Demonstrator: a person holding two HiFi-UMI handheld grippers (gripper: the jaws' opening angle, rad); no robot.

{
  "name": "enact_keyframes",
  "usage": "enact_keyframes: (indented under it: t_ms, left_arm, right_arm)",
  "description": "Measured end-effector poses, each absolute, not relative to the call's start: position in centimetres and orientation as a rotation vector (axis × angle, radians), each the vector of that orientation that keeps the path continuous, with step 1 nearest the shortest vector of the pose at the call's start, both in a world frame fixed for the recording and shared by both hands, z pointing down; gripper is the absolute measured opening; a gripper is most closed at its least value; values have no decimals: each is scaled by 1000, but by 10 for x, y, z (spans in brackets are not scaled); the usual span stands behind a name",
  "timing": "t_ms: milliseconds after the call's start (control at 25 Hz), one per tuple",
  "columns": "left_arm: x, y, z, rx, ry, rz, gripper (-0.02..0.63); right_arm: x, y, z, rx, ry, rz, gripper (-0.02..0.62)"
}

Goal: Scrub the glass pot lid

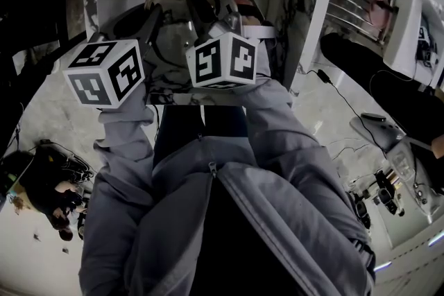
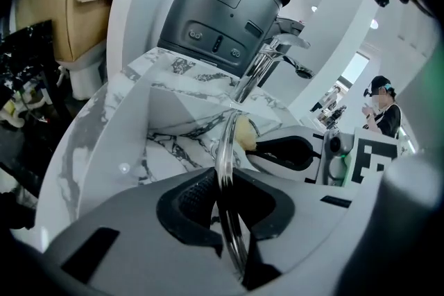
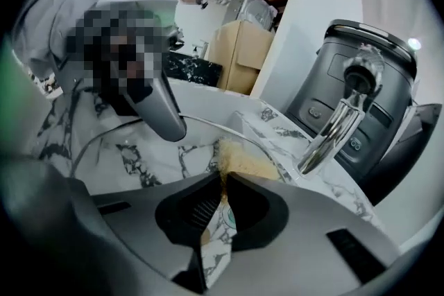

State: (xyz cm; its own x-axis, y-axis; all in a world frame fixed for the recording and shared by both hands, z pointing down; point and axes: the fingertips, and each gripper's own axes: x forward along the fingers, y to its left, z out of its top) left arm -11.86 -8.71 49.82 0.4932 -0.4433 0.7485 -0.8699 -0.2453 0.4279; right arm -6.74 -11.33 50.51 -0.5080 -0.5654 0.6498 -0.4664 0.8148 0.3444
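Clear glass lid point(image 2: 225, 142) edge-on in left claw point(image 2: 229, 199), sponge point(image 2: 245, 135) beside

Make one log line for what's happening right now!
left hand-held gripper: shut on lid rim | right hand-held gripper: shut on sponge | sponge: beside lid | stage: scrubbing

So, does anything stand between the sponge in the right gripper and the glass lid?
Nothing visible does. The sponge lies right beside the glass lid, which the left gripper grips by its rim.
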Motion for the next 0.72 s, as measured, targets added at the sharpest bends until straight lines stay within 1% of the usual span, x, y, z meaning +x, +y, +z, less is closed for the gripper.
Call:
enact_keyframes:
  t_ms: [160, 400, 720]
  left_arm:
    - [-118, -85, 499, 1866, -1102, 616, 66]
    - [-120, -84, 501, 1850, -1118, 622, 66]
    - [-122, -84, 502, 1845, -1119, 622, 66]
  right_arm:
    - [-78, -102, 515, 649, -2199, -140, 46]
    - [-81, -53, 536, 371, -2183, 70, 46]
    - [-87, 18, 539, 34, -2189, 354, 46]
